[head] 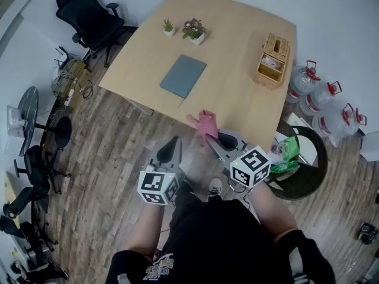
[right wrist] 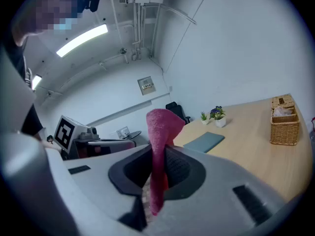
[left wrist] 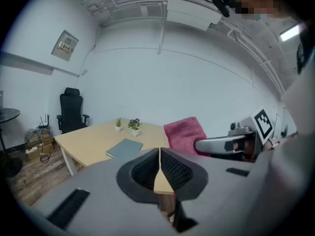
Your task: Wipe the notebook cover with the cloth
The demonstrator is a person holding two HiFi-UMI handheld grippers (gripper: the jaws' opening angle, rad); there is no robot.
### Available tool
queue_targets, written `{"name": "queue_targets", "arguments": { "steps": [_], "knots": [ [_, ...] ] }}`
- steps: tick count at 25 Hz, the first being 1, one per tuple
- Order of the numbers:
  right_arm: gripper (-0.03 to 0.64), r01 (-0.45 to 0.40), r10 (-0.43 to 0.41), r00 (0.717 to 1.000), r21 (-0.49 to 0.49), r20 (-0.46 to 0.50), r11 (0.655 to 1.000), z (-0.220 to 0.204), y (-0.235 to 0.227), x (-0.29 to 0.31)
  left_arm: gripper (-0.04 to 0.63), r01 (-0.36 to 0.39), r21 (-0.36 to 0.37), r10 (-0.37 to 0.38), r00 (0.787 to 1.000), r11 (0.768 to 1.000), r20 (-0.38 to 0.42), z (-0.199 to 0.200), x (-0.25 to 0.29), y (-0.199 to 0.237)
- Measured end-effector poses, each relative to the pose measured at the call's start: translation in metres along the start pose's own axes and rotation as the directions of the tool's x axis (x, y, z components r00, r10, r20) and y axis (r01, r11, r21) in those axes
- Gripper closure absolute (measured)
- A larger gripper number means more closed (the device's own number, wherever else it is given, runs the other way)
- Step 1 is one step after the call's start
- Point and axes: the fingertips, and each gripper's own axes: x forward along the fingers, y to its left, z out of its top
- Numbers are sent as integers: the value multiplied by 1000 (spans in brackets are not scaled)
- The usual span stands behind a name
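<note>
A grey-blue notebook (head: 183,76) lies closed on the light wooden table (head: 237,34), near its middle; it also shows as the notebook (left wrist: 125,148) and the notebook (right wrist: 204,142) in the two gripper views. My right gripper (head: 214,136) is shut on a pink cloth (head: 205,125), which sticks out past the jaws over the table's near edge. The cloth (right wrist: 158,146) stands pinched upright between the jaws, and the same cloth (left wrist: 185,133) shows from the left. My left gripper (head: 170,151) is shut with nothing in it, held over the floor short of the table.
Two small potted plants (head: 185,29) stand behind the notebook. A wicker basket (head: 273,60) sits at the table's right edge. Water jugs (head: 323,97) and a black bin (head: 305,161) are on the floor at the right, office chairs (head: 89,19) at the left.
</note>
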Motion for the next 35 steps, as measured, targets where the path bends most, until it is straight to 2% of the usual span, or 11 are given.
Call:
{"name": "queue_targets", "arguments": {
  "steps": [11, 26, 35],
  "knots": [
    [560, 31, -32, 999, 57, 26, 998, 8, 0, 16, 583, 7, -8, -7, 1000, 1000, -3, 5, -2, 23],
    [560, 118, -122, 992, 104, 28, 988, 20, 14, 106, 577, 89, -12, -90, 995, 996, -40, 16, -2, 120],
    [560, 183, -186, 982, 92, 28, 979, 31, 26, 164, 425, 175, -3, -174, 983, 985, -58, 20, 8, 180]
  ]
}}
